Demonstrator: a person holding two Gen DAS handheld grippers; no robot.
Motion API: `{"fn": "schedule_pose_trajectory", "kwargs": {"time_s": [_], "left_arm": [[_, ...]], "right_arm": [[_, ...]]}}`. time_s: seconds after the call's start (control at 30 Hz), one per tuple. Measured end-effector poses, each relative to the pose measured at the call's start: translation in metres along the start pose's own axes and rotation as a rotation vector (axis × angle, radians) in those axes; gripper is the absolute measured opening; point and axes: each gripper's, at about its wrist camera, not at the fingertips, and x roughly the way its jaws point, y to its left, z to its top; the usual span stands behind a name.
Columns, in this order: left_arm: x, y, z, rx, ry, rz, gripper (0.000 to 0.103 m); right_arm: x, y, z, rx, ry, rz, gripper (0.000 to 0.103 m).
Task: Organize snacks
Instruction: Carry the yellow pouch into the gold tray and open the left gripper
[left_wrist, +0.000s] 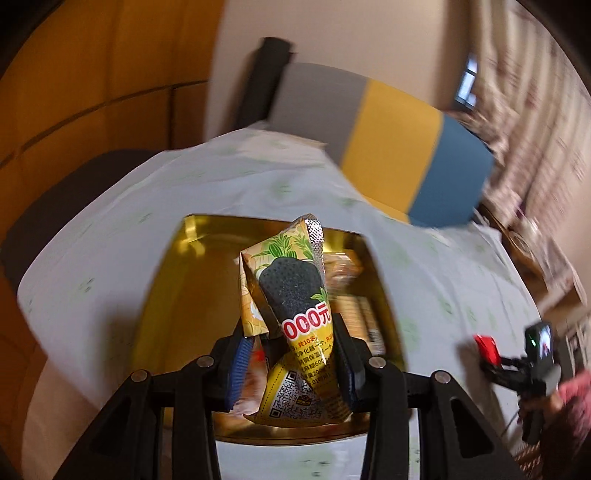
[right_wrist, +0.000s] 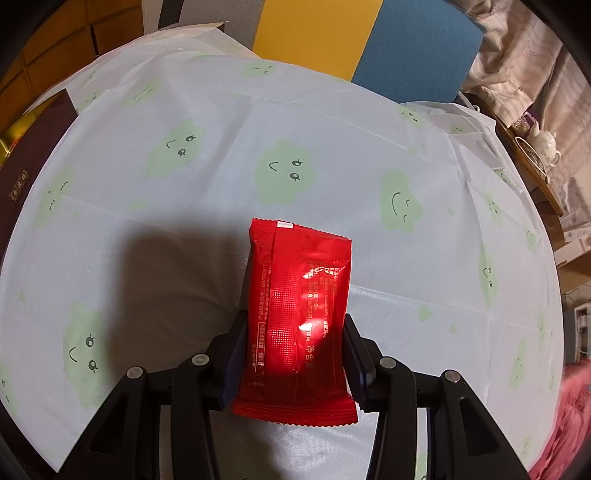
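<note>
A: What is shown in the left wrist view?

B: A crinkled yellow foil snack packet (left_wrist: 295, 317), printed with a dark speckled cake, is seen clamped between the fingers of the left gripper (left_wrist: 291, 365). It is held above a shiny gold tray (left_wrist: 166, 295), in which other wrapped snacks (left_wrist: 343, 269) are already laid. The tray is set on a bench covered by a pale cloth (left_wrist: 147, 192) with green cloud faces. The view is blurred.

A: And in the right wrist view?

B: A glossy red packet (right_wrist: 301, 317), flat and pillow-shaped with serrated ends, is gripped by the right gripper (right_wrist: 295, 365) over the bare cloth, well apart from any tray.

A: How far is the task judged to be?

B: Partly done: some snacks are stowed, and two held packets are left to be placed.
</note>
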Motion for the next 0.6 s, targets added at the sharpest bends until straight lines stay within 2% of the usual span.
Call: {"fn": "schedule_pose_trajectory", "kwargs": {"time_s": [0.17,0.3,0.37,0.47,0.6], "left_arm": [[0.015,0.025,-0.004,-0.064,0.048,-0.003,0.041],[0.038,0.014,-0.004,-0.042,0.094,-0.010,0.041],[0.055,0.004,-0.003,0.001,0.126,-0.013,0.041],[0.078,-0.013,-0.001,0.052,0.155,0.008,0.041],[0.118,-0.016,0.003,0.089,0.203,0.089,0.043]], "right_arm": [[0.000,0.002,0.000,-0.006,-0.002,-0.010,0.047],[-0.001,0.003,0.000,-0.008,-0.003,-0.015,0.047],[-0.001,0.002,0.000,-0.008,-0.003,-0.014,0.047],[-0.001,0.002,-0.001,-0.007,-0.003,-0.014,0.047],[-0.001,0.003,-0.001,-0.007,-0.004,-0.016,0.047]]}}
